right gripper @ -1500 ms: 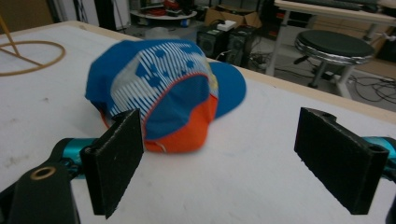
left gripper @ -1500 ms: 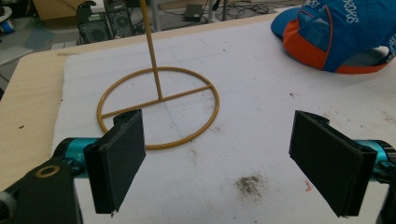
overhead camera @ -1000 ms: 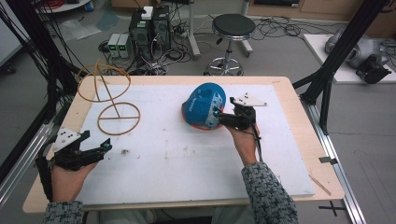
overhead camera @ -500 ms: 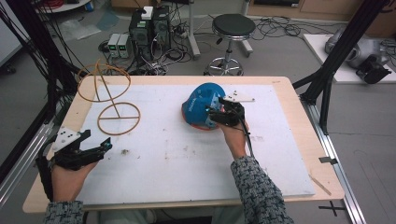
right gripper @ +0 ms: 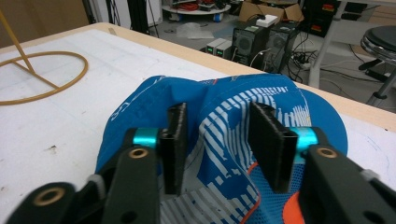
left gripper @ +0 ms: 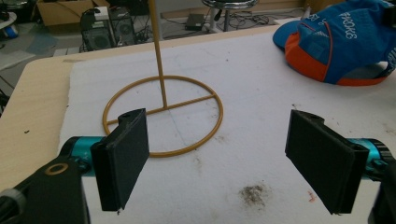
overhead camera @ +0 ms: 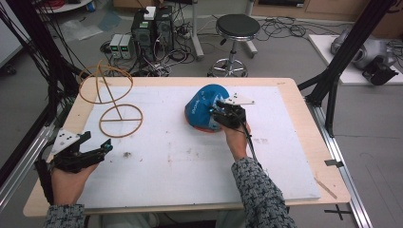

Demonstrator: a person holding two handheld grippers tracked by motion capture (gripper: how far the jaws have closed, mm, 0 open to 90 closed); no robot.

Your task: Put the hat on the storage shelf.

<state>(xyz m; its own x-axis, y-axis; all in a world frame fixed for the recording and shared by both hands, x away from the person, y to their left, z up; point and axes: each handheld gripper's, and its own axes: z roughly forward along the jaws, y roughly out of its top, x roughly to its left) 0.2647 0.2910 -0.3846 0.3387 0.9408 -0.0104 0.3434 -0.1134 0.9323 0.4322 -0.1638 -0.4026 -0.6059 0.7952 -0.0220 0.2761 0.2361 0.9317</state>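
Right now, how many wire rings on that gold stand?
2: the gold wire stand's flat base ring lies on the white mat; its upright ring tops the post, near the table's far-left corner.

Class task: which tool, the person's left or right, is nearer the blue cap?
Right. The right tool is at the cap, its jaws straddling a fold of fabric. The left tool sits far off, near the table's near-left corner.

We see the left claw (overhead camera: 95, 149) at about 8 o'clock on the tabletop (overhead camera: 294, 161), held low in the left hand (overhead camera: 66, 183), jaws spread wide and aimed toward 2 o'clock. The right claw (overhead camera: 223, 111) sits just past centre toward 1 o'clock, gripped by the right hand (overhead camera: 237, 140), forearm in a patterned sleeve (overhead camera: 259, 194) reaching up from 6 o'clock. Its jaws stand part-way apart, with a gap between them.
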